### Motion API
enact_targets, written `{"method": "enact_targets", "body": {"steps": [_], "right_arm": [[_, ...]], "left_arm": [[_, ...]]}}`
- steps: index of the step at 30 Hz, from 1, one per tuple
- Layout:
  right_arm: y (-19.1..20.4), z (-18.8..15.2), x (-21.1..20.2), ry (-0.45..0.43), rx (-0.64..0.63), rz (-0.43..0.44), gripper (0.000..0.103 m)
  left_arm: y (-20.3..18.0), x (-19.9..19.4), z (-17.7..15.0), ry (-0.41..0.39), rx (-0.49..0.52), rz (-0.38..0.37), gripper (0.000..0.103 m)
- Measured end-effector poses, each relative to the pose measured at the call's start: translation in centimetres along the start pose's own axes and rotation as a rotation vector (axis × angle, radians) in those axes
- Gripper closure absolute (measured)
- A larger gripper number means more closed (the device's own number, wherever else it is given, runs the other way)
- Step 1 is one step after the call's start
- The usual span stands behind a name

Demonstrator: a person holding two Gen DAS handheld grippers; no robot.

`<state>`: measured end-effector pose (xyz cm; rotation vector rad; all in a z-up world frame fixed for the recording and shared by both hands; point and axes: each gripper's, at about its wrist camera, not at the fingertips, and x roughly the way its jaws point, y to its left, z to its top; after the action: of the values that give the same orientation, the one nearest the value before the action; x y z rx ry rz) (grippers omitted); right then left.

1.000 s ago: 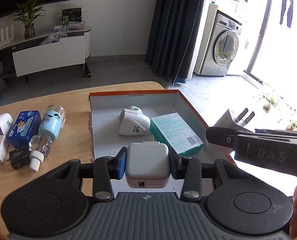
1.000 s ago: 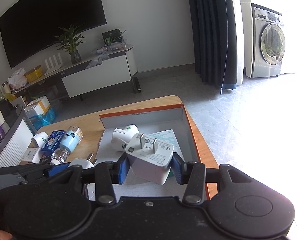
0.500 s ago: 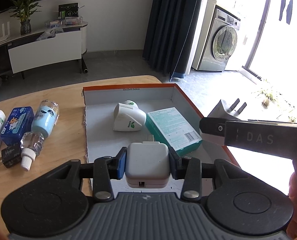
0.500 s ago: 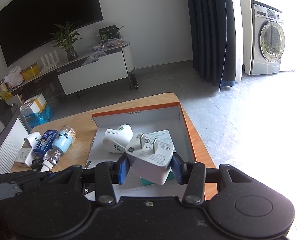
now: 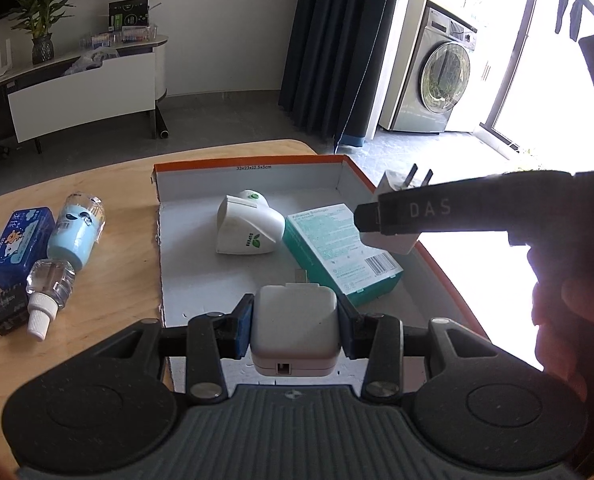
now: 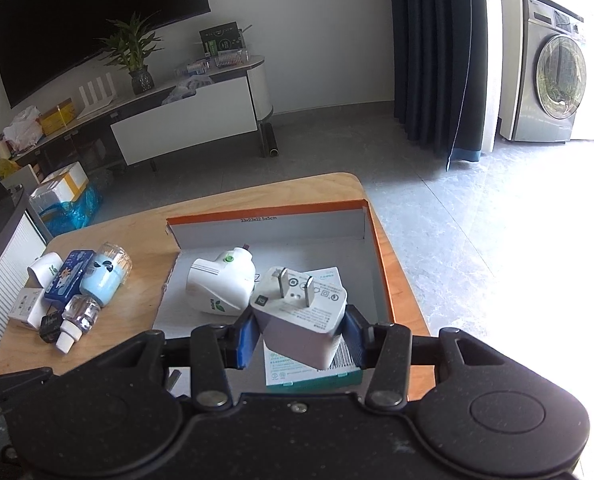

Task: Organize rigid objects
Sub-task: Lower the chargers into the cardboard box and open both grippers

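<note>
The left gripper (image 5: 295, 330) is clamped on a white adapter (image 5: 295, 326), its port facing the camera, low over the near end of the box (image 5: 253, 160). The right gripper (image 6: 299, 338) is clamped on a white plug (image 6: 301, 316), two prongs pointing up and away, fine print on its face too small to read; seen from the left wrist, its arm bears the letters "DAS". Under the plug lies a teal carton (image 5: 341, 250) with a barcode, beside a white heater (image 5: 247, 226) marked with a green leaf logo. The box's far wall, orange-edged, reads "33x23x12.5x5cm". Bare floor of the box shows left of and ahead of the left jaws, and between carton and right wall. Left of the box, on the table (image 5: 125, 184), crowd a blue pack (image 5: 19, 246), a pale blue bottle (image 5: 77, 232), a clear bottle (image 5: 49, 296) and a black block (image 5: 7, 312). The table's rounded far edge lies just past the box.
</note>
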<state>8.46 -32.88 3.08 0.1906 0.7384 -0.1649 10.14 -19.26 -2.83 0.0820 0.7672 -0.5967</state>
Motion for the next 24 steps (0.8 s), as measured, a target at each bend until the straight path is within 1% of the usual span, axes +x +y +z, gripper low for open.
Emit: {"method": "enact_targets", "body": {"steps": [3, 4, 5, 6, 9, 13, 18, 19, 20, 21, 24], "right_arm": [[-0.1, 0.6, -0.4, -0.124, -0.008, -0.006, 0.046], [-0.2, 0.9, -0.7, -0.153, -0.008, -0.010, 0.045], [-0.4, 1.2, -0.9, -0.161, -0.004, -0.007, 0.045], [-0.6, 1.5, -1.2, -0.165, 0.002, 0.002, 0.045], [-1.0, 1.5, -2.1, -0.177, 0.006, -0.011, 0.044], [-1.4, 0.7, -3.3, -0.182, 0.026, -0.006, 0.037], [-1.3, 0.0, -4.5, -0.183, 0.033, -0.013, 0.036], [-1.3, -0.1, -4.7, -0.181, 0.034, -0.011, 0.035], [-1.3, -0.1, -4.9, -0.182, 0.031, -0.008, 0.035], [-1.1, -0.1, -5.1, -0.186, 0.028, -0.006, 0.034], [-0.6, -0.2, -5.5, -0.192, 0.022, -0.001, 0.031]], "left_arm": [[-0.1, 0.2, 0.0, 0.006, 0.004, -0.001, 0.061], [-0.1, 0.2, 0.0, 0.007, 0.006, -0.002, 0.061], [-0.1, 0.2, 0.0, 0.007, 0.008, -0.004, 0.061], [-0.1, 0.3, 0.0, 0.008, 0.008, -0.007, 0.061], [-0.2, 0.4, 0.0, 0.011, 0.008, -0.014, 0.061], [-0.8, 0.7, 0.1, 0.017, 0.011, -0.041, 0.061], [-1.7, 0.7, 0.6, 0.012, 0.018, -0.087, 0.060], [-1.7, 0.5, 0.6, 0.004, 0.017, -0.084, 0.059], [-1.7, 0.3, 0.7, -0.004, 0.014, -0.074, 0.053], [-1.6, 0.1, 0.7, -0.011, 0.009, -0.066, 0.049], [-1.1, -0.4, 0.8, -0.012, 0.000, -0.032, 0.048]]}}
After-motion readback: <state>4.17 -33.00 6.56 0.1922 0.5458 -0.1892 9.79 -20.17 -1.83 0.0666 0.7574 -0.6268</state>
